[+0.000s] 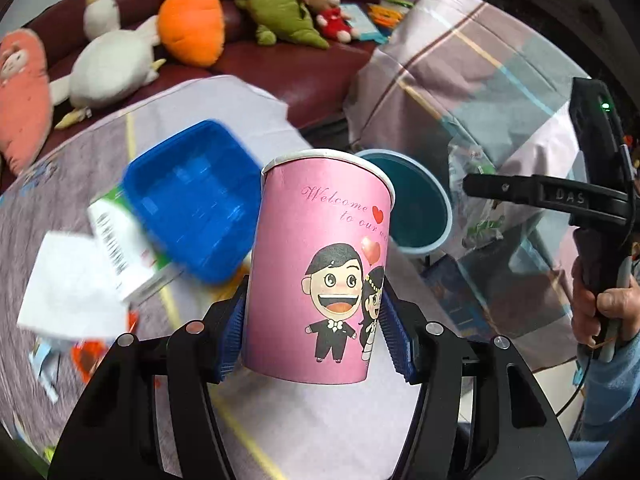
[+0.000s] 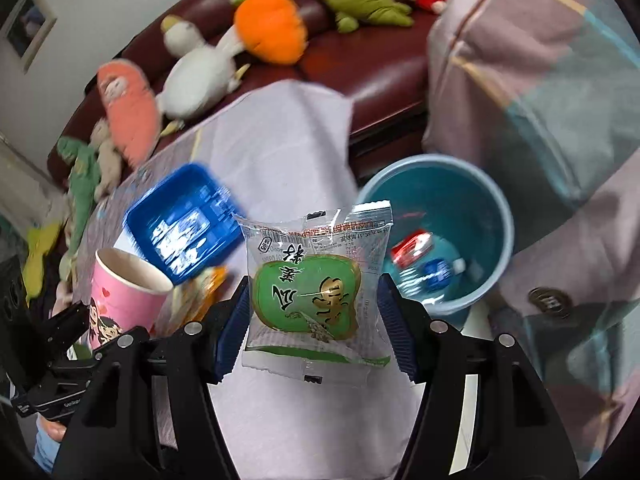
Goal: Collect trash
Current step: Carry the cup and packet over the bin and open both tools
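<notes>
The light-blue waste bucket [image 2: 440,236] sits ahead and just right of the right gripper [image 2: 314,312], which pinches a green snack packet [image 2: 312,292], nearer than the left gripper [image 1: 312,320] clamped around an upright pink paper cup [image 1: 320,264].

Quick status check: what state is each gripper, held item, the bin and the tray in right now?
Left gripper: shut on cup.
Cup: upright, held, open top.
Right gripper: shut on snack packet.
Snack packet: sealed, held.
Bin: open, some trash already inside.
Blue tray: on table, looks empty; blurred.
</notes>
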